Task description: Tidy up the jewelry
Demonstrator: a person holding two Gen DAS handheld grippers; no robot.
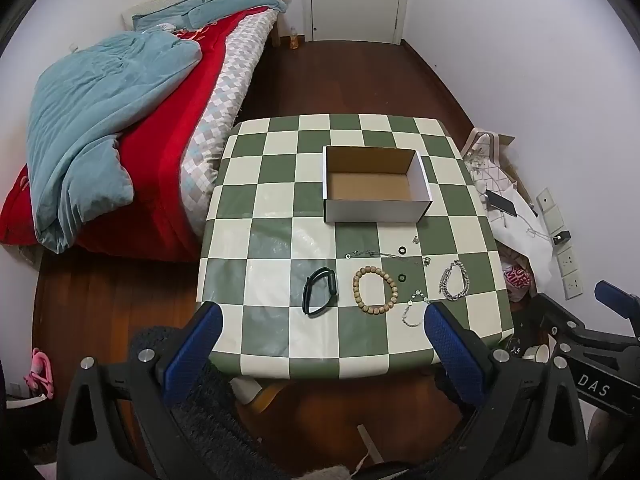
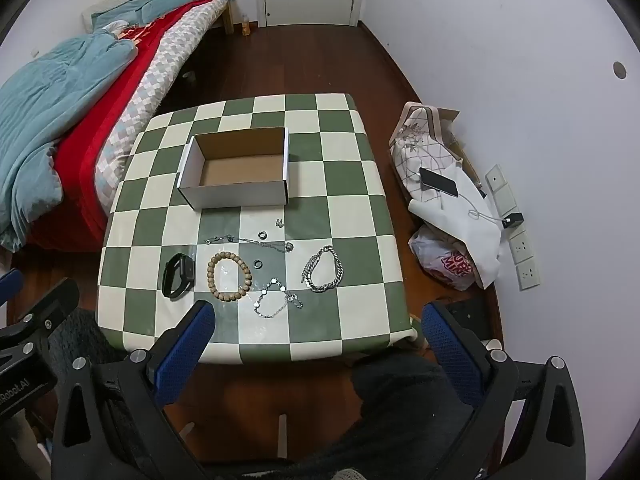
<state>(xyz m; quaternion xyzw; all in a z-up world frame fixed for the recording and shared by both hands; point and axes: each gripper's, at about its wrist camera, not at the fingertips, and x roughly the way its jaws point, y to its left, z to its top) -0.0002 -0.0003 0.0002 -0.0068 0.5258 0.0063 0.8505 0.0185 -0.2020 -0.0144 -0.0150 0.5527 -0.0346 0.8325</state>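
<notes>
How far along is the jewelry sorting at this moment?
Nothing looks done: the cardboard box is empty. Nothing is in hand; the left gripper and right gripper are both open, short of the table. Left: the black band, bead bracelet, silver chain bracelet, thin necklace, disc bracelet and small rings all lie outside the box.

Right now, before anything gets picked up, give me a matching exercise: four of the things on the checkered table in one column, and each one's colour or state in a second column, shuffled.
Column one:
1. cardboard box
2. smartwatch
3. beaded bracelet
4. chunky chain bracelet

Column two:
A. silver metal links
B. open on top, nothing inside
C. black band, lying on its side
D. light brown wooden beads in a ring

Pairs: 1-B, 2-C, 3-D, 4-A
</notes>
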